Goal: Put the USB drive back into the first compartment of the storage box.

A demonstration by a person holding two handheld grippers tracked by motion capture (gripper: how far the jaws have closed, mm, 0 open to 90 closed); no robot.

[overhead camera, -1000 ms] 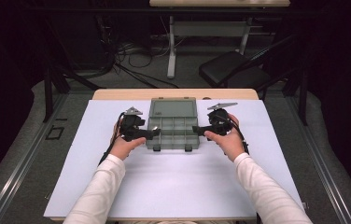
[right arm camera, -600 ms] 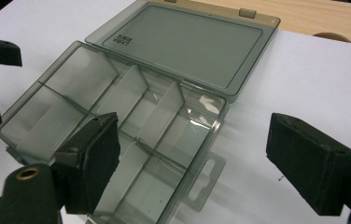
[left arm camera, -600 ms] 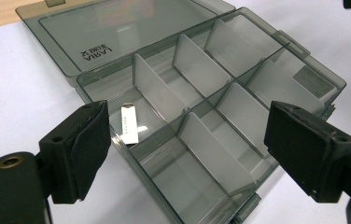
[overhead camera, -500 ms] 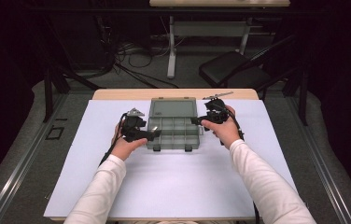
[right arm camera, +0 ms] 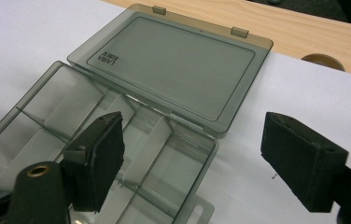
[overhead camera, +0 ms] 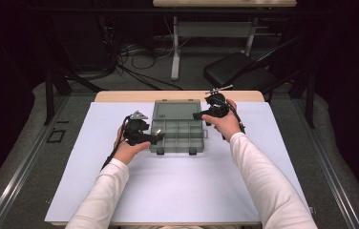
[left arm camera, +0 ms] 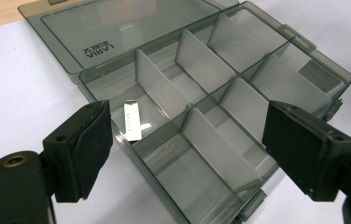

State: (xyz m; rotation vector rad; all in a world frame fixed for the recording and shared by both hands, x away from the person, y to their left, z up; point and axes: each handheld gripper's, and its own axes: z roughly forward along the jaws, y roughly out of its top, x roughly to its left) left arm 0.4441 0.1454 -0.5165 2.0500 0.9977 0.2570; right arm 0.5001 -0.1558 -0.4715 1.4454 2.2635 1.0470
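A smoky clear compartment box [overhead camera: 177,133] lies on the white mat with its lid [overhead camera: 176,110] folded flat behind it. White dividers split it into several cells. A small flat silver piece [left arm camera: 132,120] lies in one cell near the box's left end. My left gripper [overhead camera: 156,137] is open at the box's front left corner, its jaws wide over that corner [left arm camera: 192,135]. My right gripper [overhead camera: 199,114] hovers open at the box's back right, by the lid hinge [right arm camera: 201,154]. Its jaws have just been closing a little, with nothing pressed between the pads [right arm camera: 103,149].
The white mat [overhead camera: 177,191] covers most of the wooden table [overhead camera: 120,96], whose bare strip runs along the far edge with a round hole [right arm camera: 323,60]. Beyond the table stand a black chair [overhead camera: 237,71], cables and a desk frame.
My right gripper moved from the box's right side away and slightly left, up to the lid's right edge. The left hand and the box stayed put.
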